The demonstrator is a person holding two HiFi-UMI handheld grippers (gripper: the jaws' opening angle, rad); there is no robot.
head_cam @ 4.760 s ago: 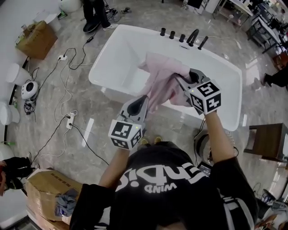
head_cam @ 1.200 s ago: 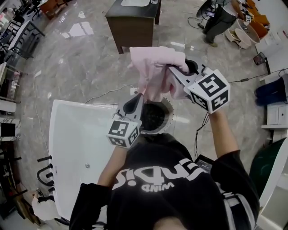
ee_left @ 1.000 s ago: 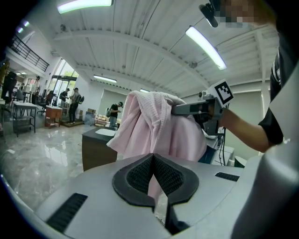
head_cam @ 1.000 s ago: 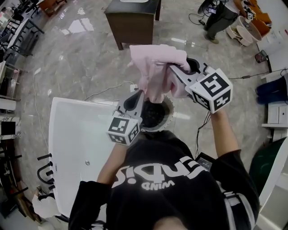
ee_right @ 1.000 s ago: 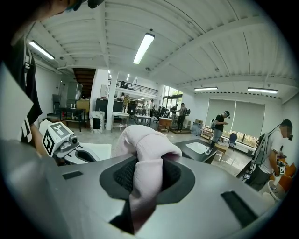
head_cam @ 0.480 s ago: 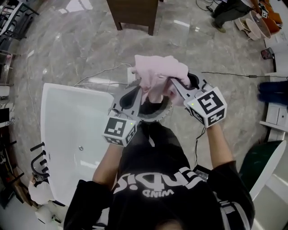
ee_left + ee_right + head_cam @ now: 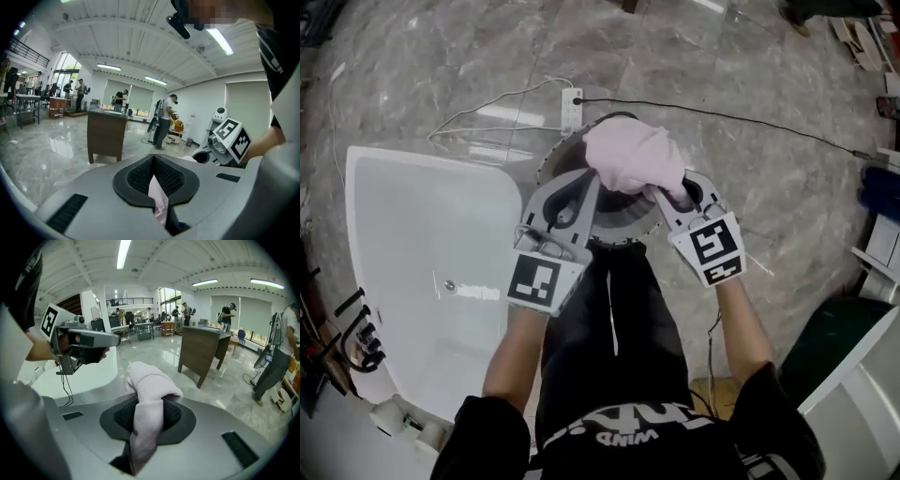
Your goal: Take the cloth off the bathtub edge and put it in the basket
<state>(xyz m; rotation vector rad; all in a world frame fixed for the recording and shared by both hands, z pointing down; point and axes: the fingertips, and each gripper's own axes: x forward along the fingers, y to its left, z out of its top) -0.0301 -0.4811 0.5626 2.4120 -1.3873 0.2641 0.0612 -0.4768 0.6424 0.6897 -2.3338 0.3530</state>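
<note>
A pink cloth (image 7: 633, 157) is bunched over the mouth of the round basket (image 7: 549, 165), held from both sides. My left gripper (image 7: 592, 180) is shut on one edge of it; in the left gripper view a thin pink fold (image 7: 157, 196) is pinched between the dark pads. My right gripper (image 7: 664, 192) is shut on a thicker roll of the cloth (image 7: 148, 420), which bulges out past its jaws. The white bathtub (image 7: 422, 253) lies to the left of the basket. The inside of the basket is mostly hidden by the cloth and grippers.
A white power strip (image 7: 571, 107) with cables lies on the marble floor just beyond the basket. A dark green object (image 7: 839, 339) stands at the right. A brown wooden cabinet (image 7: 201, 350) and several people stand further off in the hall.
Both grippers have come down and closer together with the cloth, from held high above the basket to right over its mouth. The head view has tipped further down.
</note>
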